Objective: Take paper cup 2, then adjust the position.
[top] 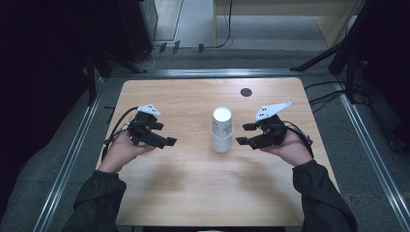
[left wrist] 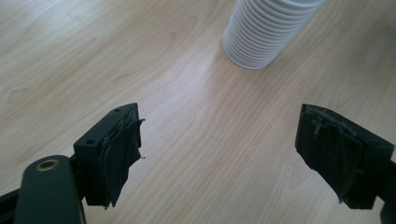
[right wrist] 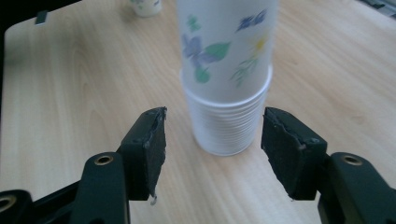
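Observation:
An upside-down stack of white paper cups [top: 222, 130] stands at the middle of the wooden table [top: 193, 188]; the top cup carries a flower print. My left gripper [top: 167, 134] is held left of the stack, a hand's width away, its jaws wide open and empty. In the left gripper view the stack [left wrist: 266, 32] stands well beyond the left gripper [left wrist: 219, 126]. My right gripper [top: 243, 134] sits close on the stack's right side, pointing at it. In the right gripper view the right gripper [right wrist: 215, 121] is open, with the stack [right wrist: 226, 93] just ahead of the fingertips and not between them.
A dark round grommet [top: 246, 92] sits near the table's far edge. Metal rails [top: 217, 72] frame the table, and cables [top: 324, 96] lie on the floor at the right. Bare tabletop stretches in front of the stack.

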Motion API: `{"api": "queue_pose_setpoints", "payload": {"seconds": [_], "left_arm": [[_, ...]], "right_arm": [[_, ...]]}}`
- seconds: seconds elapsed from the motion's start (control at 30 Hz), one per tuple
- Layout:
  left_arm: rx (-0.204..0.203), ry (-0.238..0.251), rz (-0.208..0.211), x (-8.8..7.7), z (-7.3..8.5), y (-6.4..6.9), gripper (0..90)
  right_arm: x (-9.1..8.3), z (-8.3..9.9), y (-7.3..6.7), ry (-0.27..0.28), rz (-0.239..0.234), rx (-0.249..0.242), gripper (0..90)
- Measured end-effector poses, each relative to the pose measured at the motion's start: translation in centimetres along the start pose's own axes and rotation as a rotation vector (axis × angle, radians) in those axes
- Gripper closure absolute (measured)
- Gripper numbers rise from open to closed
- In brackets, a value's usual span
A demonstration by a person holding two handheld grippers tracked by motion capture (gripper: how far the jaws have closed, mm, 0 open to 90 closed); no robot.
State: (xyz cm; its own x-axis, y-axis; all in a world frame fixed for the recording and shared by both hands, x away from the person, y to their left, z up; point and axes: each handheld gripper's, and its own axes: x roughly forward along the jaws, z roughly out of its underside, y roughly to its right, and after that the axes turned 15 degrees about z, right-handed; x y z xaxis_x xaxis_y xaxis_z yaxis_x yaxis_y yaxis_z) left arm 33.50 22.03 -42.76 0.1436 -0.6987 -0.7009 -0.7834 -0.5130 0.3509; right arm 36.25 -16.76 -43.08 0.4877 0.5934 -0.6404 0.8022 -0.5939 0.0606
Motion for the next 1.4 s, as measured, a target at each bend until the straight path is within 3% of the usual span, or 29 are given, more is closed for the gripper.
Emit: {"api": "queue_pose_setpoints", "payload": {"seconds": [0.2,0.5,0.77,1.1,1.4], "left_arm": [[0.014,0.0,0.006,0.7,0.8,0.7,14.4],[0.039,-0.014,0.044,1.9,1.7,1.8,14.4],[0.041,-0.002,0.066,2.4,2.2,2.4,14.4],[0.033,0.0,0.069,2.2,2.7,2.3,14.4],[0.041,-0.009,0.075,2.4,2.8,2.5,14.5]], "right_arm": [[0.9,-1.5,1.2,-0.005,-0.022,0.005,34.8],[1.6,-3.7,2.0,-0.001,-0.031,-0.038,30.5],[2.6,-4.7,2.5,-0.047,-0.059,-0.077,29.0],[3.4,-6.9,1.4,-0.137,-0.088,-0.202,28.5],[4.4,-9.0,0.5,-0.197,-0.099,-0.271,27.8]]}}
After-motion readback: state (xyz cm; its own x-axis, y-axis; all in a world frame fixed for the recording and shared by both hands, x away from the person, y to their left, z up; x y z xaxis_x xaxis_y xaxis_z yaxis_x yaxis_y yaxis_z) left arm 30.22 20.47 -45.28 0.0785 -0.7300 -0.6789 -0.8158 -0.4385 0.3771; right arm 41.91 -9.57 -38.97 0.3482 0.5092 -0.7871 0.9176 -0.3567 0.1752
